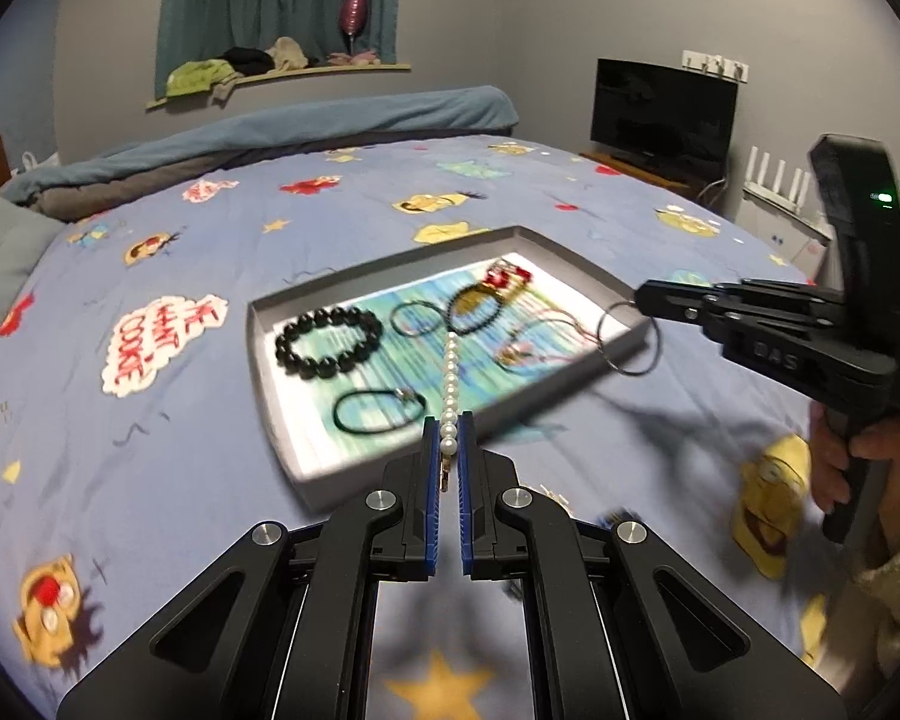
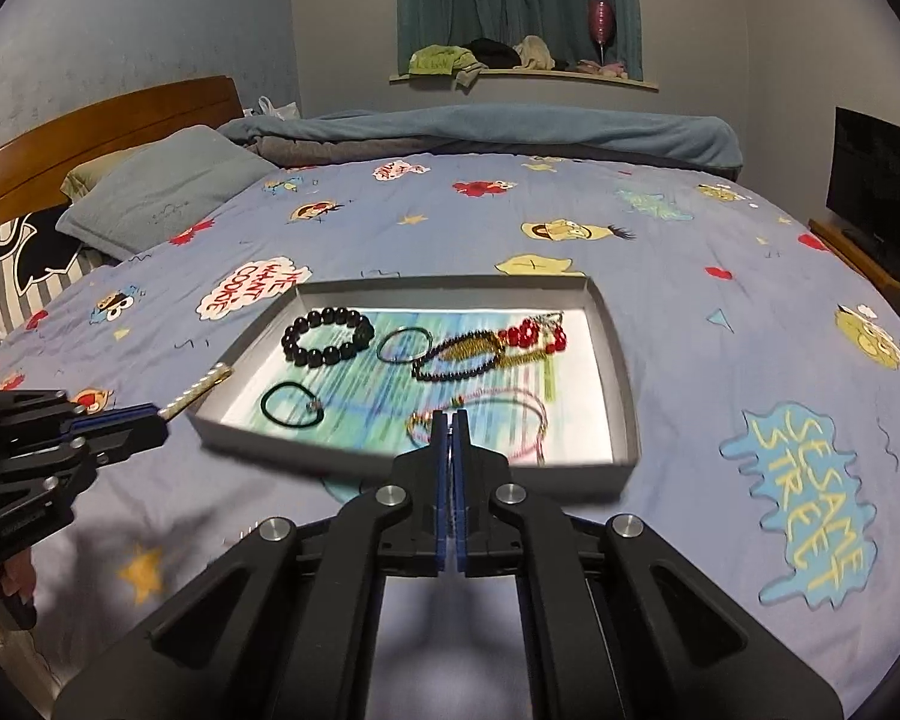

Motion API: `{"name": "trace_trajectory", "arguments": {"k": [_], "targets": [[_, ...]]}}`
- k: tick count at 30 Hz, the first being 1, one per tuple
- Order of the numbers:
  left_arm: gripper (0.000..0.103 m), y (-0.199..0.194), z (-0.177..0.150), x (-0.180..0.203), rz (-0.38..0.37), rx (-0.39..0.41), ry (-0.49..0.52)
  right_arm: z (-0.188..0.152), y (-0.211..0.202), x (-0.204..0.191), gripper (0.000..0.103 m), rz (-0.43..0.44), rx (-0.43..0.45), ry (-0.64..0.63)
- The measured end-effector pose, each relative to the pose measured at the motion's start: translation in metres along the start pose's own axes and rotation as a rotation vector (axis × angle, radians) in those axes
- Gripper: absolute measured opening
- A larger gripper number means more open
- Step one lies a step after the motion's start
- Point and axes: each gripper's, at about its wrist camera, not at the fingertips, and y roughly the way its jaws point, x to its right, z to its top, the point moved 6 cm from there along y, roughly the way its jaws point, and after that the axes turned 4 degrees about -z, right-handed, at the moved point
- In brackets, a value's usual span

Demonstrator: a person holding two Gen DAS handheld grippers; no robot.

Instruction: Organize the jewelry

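Note:
A grey tray (image 1: 270, 384) (image 2: 621, 378) lies on the bed. It holds a black bead bracelet (image 1: 328, 342) (image 2: 327, 336), a black hair tie (image 1: 378, 414) (image 2: 291, 405), a dark bead bracelet (image 1: 477, 303) (image 2: 459, 354), red beads (image 2: 531, 333) and a pink cord (image 2: 510, 420). My left gripper (image 1: 448, 441) (image 2: 162, 414) is shut on a pearl strand (image 1: 450, 372) (image 2: 195, 390), held over the tray's near left edge. My right gripper (image 1: 639, 299) (image 2: 450, 420) is shut on a thin metal ring (image 1: 599, 330) hanging over the tray's right edge. The right wrist view does not show the ring.
The bed has a blue cartoon-print sheet (image 2: 720, 240). Pillows (image 2: 162, 186) and a wooden headboard (image 2: 90, 120) lie at the left, a rolled blanket (image 2: 510, 126) along the far side. A TV (image 1: 663, 114) stands beyond the right side. A hand (image 1: 834, 468) grips the right gripper's handle.

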Motion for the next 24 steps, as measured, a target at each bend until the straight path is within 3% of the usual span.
{"name": "trace_trajectory", "arguments": {"k": [14,24], "targets": [[0.006,0.082,0.019,-0.021,-0.017,-0.121,0.008,0.036,0.036,-0.030,0.000,0.066,0.026,-0.023],[0.006,0.078,0.011,-0.021,-0.028,-0.113,0.007,0.004,0.029,-0.015,0.001,0.041,-0.041,-0.043]]}}
